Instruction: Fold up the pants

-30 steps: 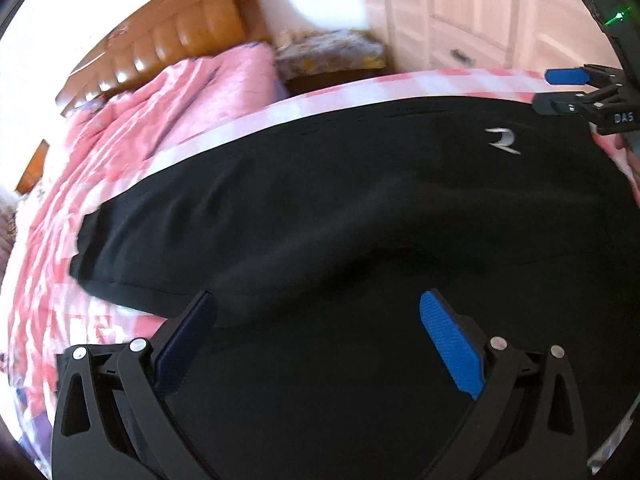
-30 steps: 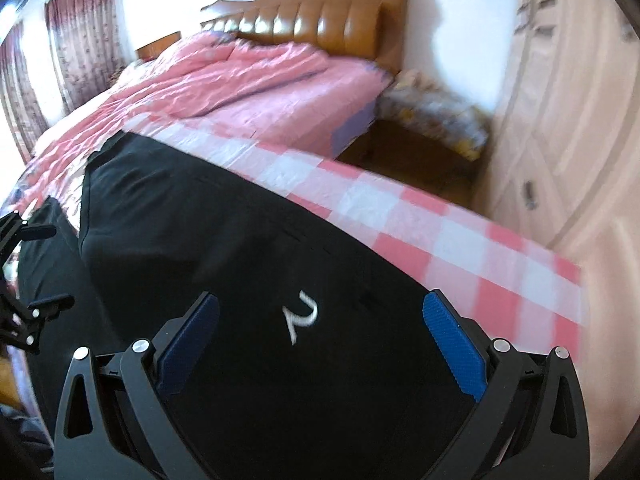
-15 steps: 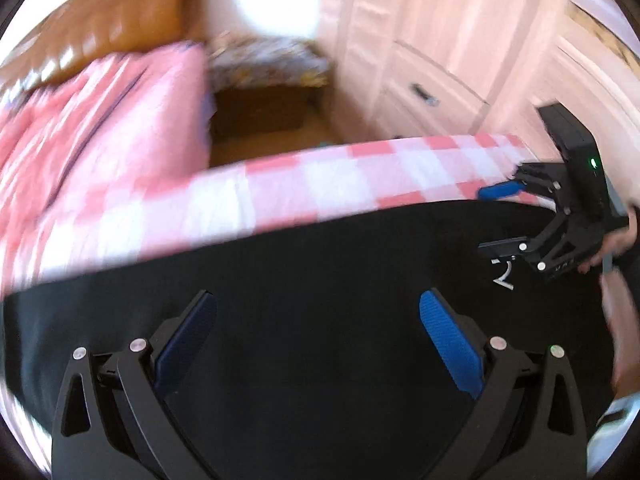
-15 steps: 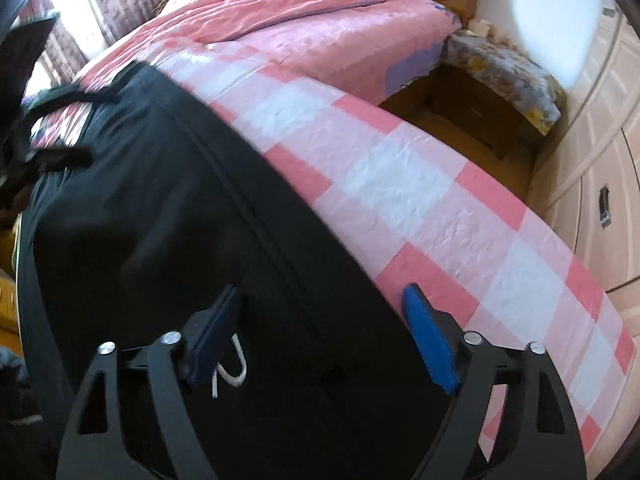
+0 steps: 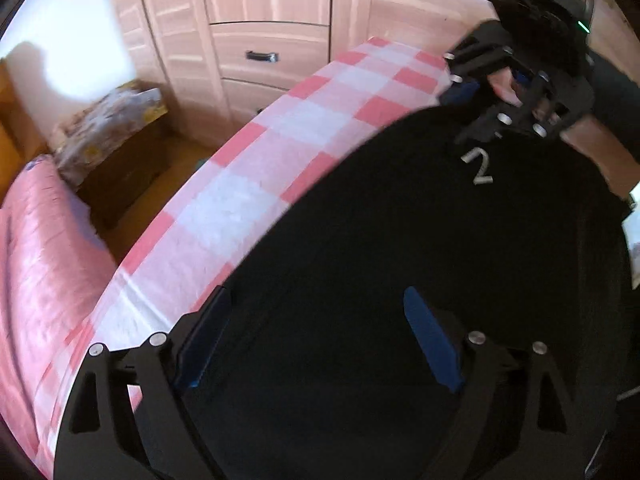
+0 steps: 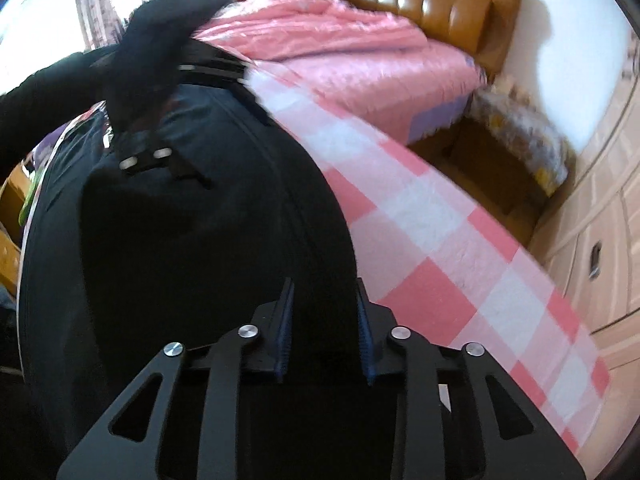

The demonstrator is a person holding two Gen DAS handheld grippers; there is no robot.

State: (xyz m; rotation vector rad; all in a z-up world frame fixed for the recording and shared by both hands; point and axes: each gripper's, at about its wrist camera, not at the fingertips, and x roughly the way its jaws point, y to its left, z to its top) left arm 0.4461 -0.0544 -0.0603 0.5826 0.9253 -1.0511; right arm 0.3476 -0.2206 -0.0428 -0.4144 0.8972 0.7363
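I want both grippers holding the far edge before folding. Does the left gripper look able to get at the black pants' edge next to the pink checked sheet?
Probably yes. The left gripper hangs wide over the black pants, its left finger at their edge by the pink checked sheet; nothing lies between.

The black pants [image 6: 180,240] run past the frame's lower left edge; far cuffs unseen.

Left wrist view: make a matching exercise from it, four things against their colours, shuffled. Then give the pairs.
Things:
1. pants
2. checked sheet
3. wardrobe
4. tool pads

Colours:
a. pale wood
b. black
c. pink and white
d. blue

Pairs: 1-b, 2-c, 3-a, 4-d
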